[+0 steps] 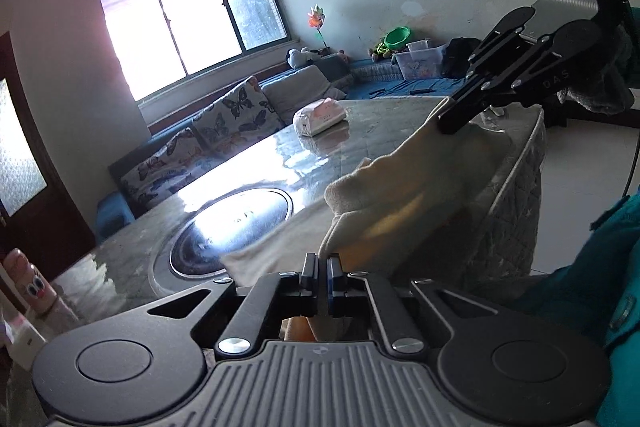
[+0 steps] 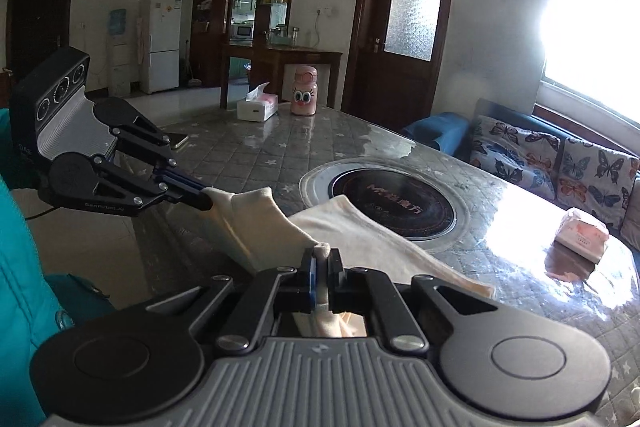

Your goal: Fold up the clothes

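A cream garment (image 1: 404, 183) lies over the near edge of the round table (image 1: 256, 163); it also shows in the right wrist view (image 2: 352, 227), reaching the rim of the built-in cooker (image 2: 394, 201). My left gripper (image 1: 323, 267) is shut on one end of the garment; it also shows in the right wrist view (image 2: 202, 197). My right gripper (image 2: 320, 259) is shut on the other end; it also shows in the left wrist view (image 1: 450, 121). The cloth stretches between the two, lifted at the table edge.
The table holds a tissue pack (image 1: 320, 115) (image 2: 582, 233), a tissue box (image 2: 257, 107), a pink bottle (image 2: 304, 91) and a phone (image 2: 176, 139). A sofa with butterfly cushions (image 1: 224, 123) stands behind the table. The person's teal jacket (image 2: 20, 267) is close by.
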